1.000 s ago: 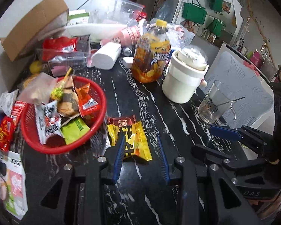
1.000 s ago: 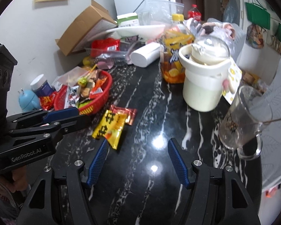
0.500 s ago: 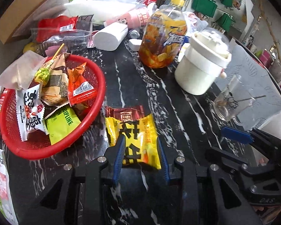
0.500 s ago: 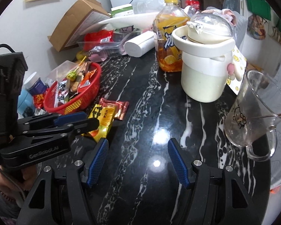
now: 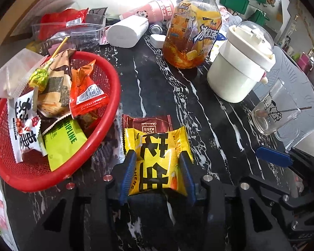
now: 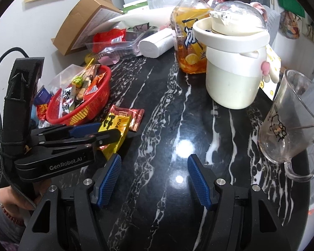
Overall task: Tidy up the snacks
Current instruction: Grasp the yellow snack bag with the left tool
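A yellow snack packet (image 5: 159, 144) lies flat on the black marble table, partly over a brown chocolate packet (image 5: 148, 123). My left gripper (image 5: 157, 156) is down over the yellow packet with a blue pad along each side. Its jaws are opening, the packet lies between them, and I see no squeeze on it. Just left stands a red mesh basket (image 5: 106, 125) holding several wrapped snacks. In the right wrist view the left gripper (image 6: 106, 133) reaches over the yellow packet (image 6: 115, 125) beside the basket (image 6: 94, 102). My right gripper (image 6: 155, 163) hangs open over bare table, holding nothing.
An orange drink bottle (image 5: 190, 31), a white lidded container (image 5: 238, 71) and a glass mug (image 5: 270, 113) with a stirrer stand along the right. A white roll (image 5: 125, 31), plastic trays and a cardboard box (image 6: 83, 21) crowd the back. More packets lie left of the basket.
My left gripper has come down and forward over the yellow packet, and its jaws have widened to either side of it. The right gripper has sunk a little toward the table.
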The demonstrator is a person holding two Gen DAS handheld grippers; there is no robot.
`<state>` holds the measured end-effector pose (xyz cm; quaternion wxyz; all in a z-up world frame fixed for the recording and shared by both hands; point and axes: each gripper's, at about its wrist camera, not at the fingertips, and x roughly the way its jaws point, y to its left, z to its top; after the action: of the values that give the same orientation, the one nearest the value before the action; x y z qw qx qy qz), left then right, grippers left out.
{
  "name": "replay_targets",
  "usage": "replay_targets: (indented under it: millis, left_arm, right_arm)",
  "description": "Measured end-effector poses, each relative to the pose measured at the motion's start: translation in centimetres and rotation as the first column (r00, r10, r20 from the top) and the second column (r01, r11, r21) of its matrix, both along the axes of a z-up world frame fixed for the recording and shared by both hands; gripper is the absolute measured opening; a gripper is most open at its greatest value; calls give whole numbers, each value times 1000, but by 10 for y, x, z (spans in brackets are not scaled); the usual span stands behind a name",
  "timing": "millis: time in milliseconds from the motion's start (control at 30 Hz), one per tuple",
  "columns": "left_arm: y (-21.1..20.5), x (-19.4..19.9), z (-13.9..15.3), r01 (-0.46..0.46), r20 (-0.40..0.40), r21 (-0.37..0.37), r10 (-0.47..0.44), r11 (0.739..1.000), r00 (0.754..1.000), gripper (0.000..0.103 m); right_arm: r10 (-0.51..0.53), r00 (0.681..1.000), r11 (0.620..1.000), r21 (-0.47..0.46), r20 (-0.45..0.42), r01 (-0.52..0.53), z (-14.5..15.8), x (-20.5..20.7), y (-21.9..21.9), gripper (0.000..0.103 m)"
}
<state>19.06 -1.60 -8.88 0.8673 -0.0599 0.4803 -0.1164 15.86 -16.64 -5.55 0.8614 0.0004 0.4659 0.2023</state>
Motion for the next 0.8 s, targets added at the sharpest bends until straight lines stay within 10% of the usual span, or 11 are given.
replay_targets:
  millis: [267,400,800]
  left_arm:
    - [-1,-7,9,-12,50,34,10,999,999,43]
    - [3,-2,6,-42,33,27,41,999,999,77]
    - [-10,-1,0,-9,0,25,9,1000,1000,79]
  right_arm:
    - [-14,1000,1000,10,9,14,3,-4,-6,66]
    - [-18,1000,1000,17,5,18,3,-3,-7,66]
    - [-21,1000,1000,22,-4,21,0,-5,-8,66]
